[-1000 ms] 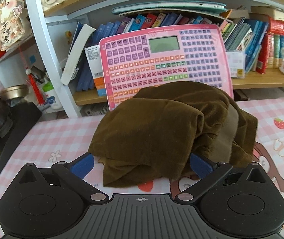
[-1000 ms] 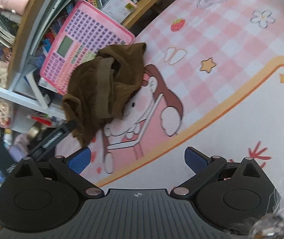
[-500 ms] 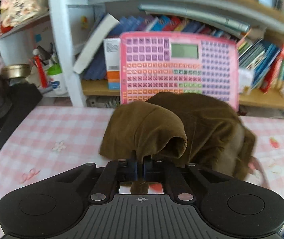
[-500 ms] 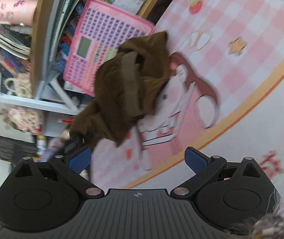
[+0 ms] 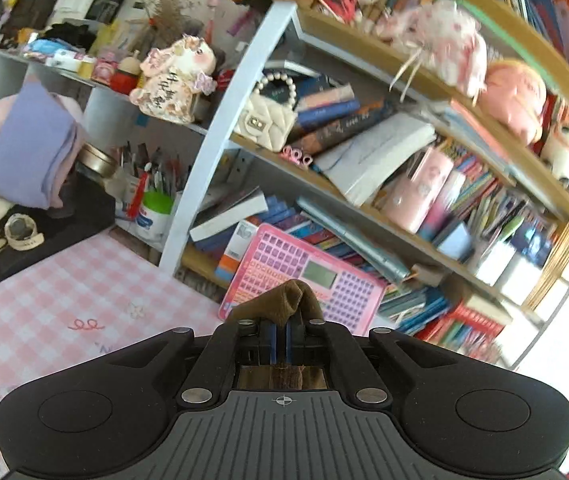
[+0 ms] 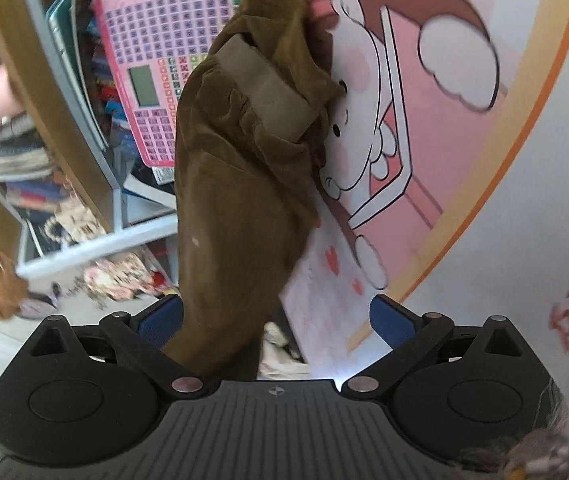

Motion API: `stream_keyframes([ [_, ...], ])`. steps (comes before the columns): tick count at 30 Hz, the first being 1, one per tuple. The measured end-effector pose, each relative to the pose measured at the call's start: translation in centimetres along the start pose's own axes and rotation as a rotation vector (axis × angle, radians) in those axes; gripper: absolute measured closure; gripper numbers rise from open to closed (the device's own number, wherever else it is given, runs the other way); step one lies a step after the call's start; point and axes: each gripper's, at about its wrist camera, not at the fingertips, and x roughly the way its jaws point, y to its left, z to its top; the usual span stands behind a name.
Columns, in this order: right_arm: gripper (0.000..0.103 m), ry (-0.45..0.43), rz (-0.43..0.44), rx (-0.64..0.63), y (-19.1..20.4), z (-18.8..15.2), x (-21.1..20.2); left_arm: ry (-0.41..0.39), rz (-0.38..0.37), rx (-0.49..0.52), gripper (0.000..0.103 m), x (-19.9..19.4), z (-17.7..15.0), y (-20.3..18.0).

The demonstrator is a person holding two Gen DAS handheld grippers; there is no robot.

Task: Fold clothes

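A brown garment (image 6: pixel 240 168) with a lighter waistband hangs stretched in the right wrist view, its far end still on the pink cartoon table mat (image 6: pixel 436 128). My left gripper (image 5: pixel 280 336) is shut on a fold of the brown garment (image 5: pixel 284 300) and holds it lifted above the table. My right gripper (image 6: pixel 276 320) is open. The hanging cloth passes between its fingers, close to the left pad (image 6: pixel 160 320); they do not pinch it.
A pink toy keyboard (image 5: pixel 304 280) leans against the bookshelf (image 5: pixel 364 208) behind the table; it also shows in the right wrist view (image 6: pixel 156 68). Books, plush toys and a cream handbag (image 5: pixel 268 120) fill the shelves. The pink checked tablecloth (image 5: pixel 44 312) lies at lower left.
My left gripper shut on the garment's near edge and lifted it up off the table. My right gripper moved in close, so the hanging cloth now lies between its open fingers.
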Motion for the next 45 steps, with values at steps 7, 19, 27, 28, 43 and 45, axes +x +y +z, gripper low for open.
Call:
stream_keyframes([
  [7, 0.005, -0.088, 0.050, 0.162, -0.5, 1.8, 3.9, -0.019, 0.087, 0.020, 0.101, -1.7, 0.7, -0.5],
  [19, 0.095, -0.165, -0.011, 0.153, -0.1, 1.7, 3.7, -0.032, 0.350, 0.093, 0.101, -3.7, 2.4, 3.3],
  [27, 0.098, -0.325, 0.002, -0.120, 6.0, 3.0, -3.4, 0.379, 0.314, 0.160, 0.092, 3.2, -5.2, 5.4],
  [28, 0.098, -0.345, 0.015, -0.166, 7.2, 3.3, -4.3, 0.414, 0.286, 0.161, 0.091, 3.9, -6.2, 5.3],
  [43, 0.098, -0.170, 0.099, -1.185, 28.0, -5.5, -4.1, 0.372, 0.245, 0.055, 0.065, 3.0, -8.5, 6.3],
  [45, 0.098, -0.011, 0.011, -1.246, 26.0, -7.9, -0.7, 0.355, 0.248, 0.050, 0.065, 3.1, -8.0, 6.5],
])
